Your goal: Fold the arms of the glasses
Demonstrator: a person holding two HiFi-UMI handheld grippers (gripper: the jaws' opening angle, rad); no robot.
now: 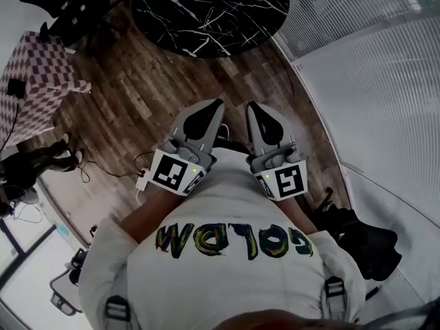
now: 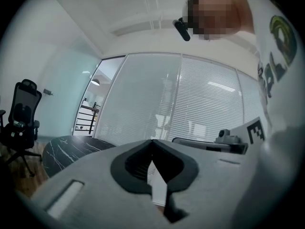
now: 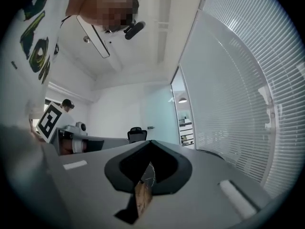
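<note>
Grey jaws of the left gripper (image 2: 152,142) are pressing together with nothing between them, and those of the right gripper (image 3: 151,143) are doing the same. The 2 grippers are hanging side by side just in front of the person's white shirt (image 1: 227,215), over the wooden floor (image 1: 137,95). The glasses are showing in no view, so I cannot tell where they are lying relative to the fingers

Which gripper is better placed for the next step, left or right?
Neither stands out. The left gripper and right gripper sit side by side at the person's chest, both shut and empty, short of the black marble table. No glasses show in any view.
</note>
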